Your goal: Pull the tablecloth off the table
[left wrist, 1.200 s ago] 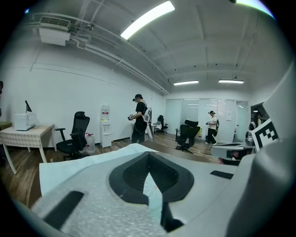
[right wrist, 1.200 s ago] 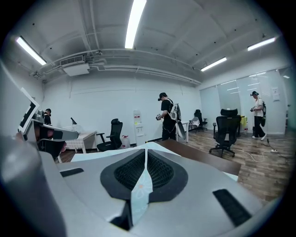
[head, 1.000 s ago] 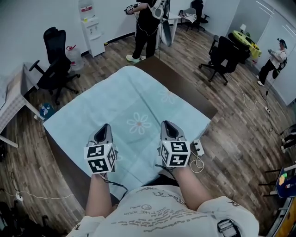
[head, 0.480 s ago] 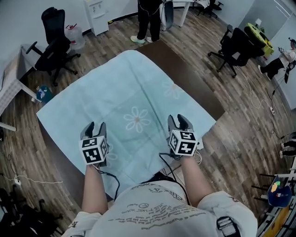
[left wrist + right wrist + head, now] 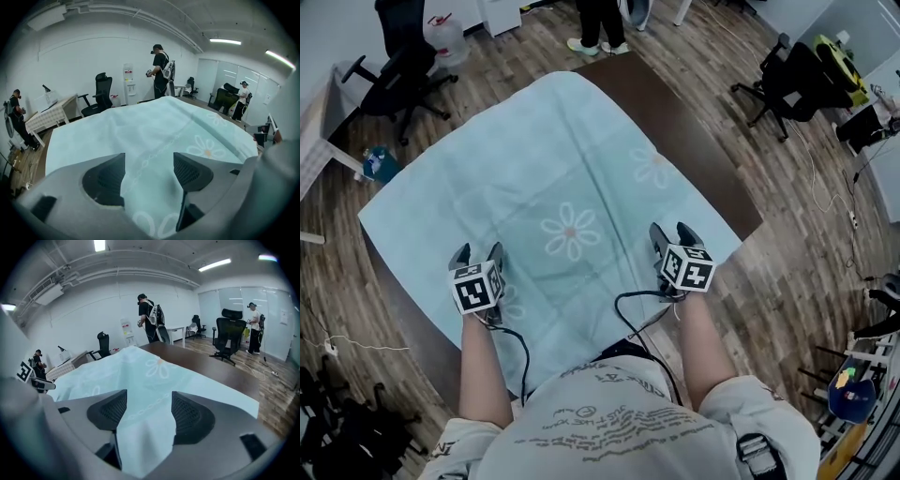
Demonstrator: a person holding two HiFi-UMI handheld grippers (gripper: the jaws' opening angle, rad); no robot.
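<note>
While the light-blue tablecloth (image 5: 572,178) lies spread over the dark brown table (image 5: 698,155), both grippers sit at its near edge, one toward each near corner.

Cloth position: laid askew. It covers the left and near parts of the table; a bare strip of wood shows along the right side and at the far corner. The left corner overhangs the table edge. A daisy print (image 5: 570,231) sits near the middle.

Left gripper (image 5: 478,251): jaws wide apart, low over the cloth near the left near corner. In the left gripper view the cloth (image 5: 140,126) runs flat through the gap between the jaws of the left gripper (image 5: 149,161); neither pad presses on it.

Right gripper (image 5: 672,231): jaws also wide apart, at the cloth's right near corner. In the right gripper view a raised fold of cloth (image 5: 140,427) stands in the gap of the right gripper (image 5: 149,401) (not pinched, since the pads are clear of it on both sides). Bare table (image 5: 211,369) shows to the right.

Surroundings: a black cable (image 5: 628,305) loops by the right forearm; an office chair (image 5: 398,70) stands on the wood floor at far left.
</note>
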